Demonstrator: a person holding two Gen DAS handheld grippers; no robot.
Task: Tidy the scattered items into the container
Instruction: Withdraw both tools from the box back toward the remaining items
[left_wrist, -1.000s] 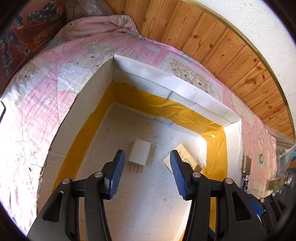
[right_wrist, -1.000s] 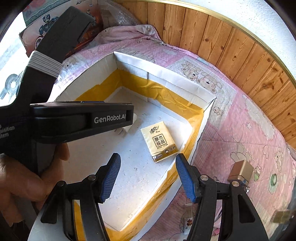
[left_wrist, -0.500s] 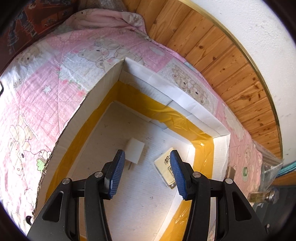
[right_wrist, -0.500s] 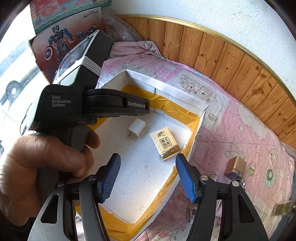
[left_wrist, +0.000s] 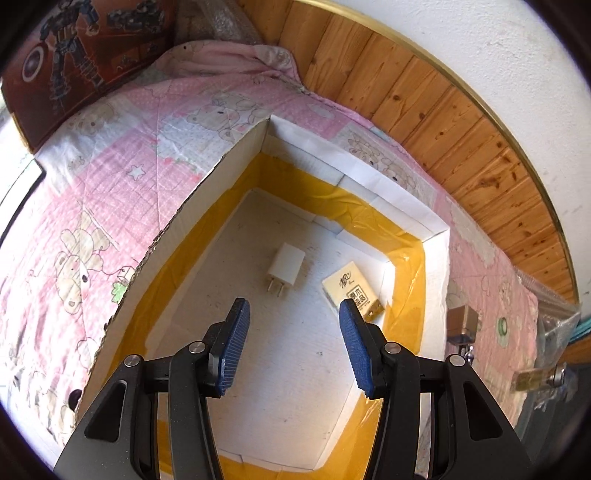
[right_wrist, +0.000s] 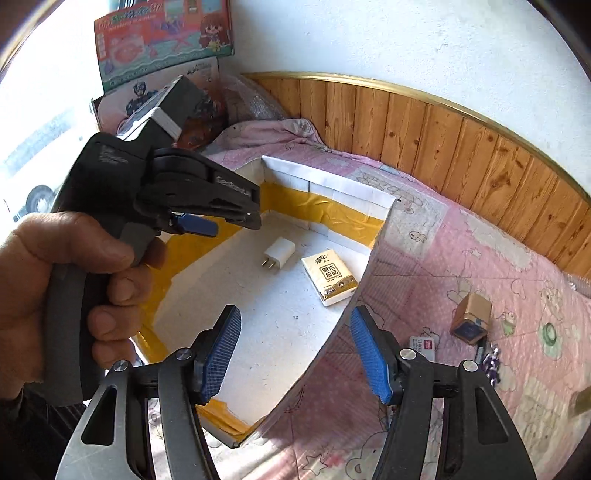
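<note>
Both your grippers are open and empty: the left gripper above the box, where the charger and tissue pack lie; the right gripper over its edge.

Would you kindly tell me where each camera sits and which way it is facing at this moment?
Left wrist: on the left gripper, above the box, looking down into it; only its own open blue fingers show.
Right wrist: on the right gripper, over the box's near corner, facing the wooden wall panel; its fingers, the left gripper and the hand holding it show.
Shared: the box, the white charger, the tissue pack, and the pink quilt.
</note>
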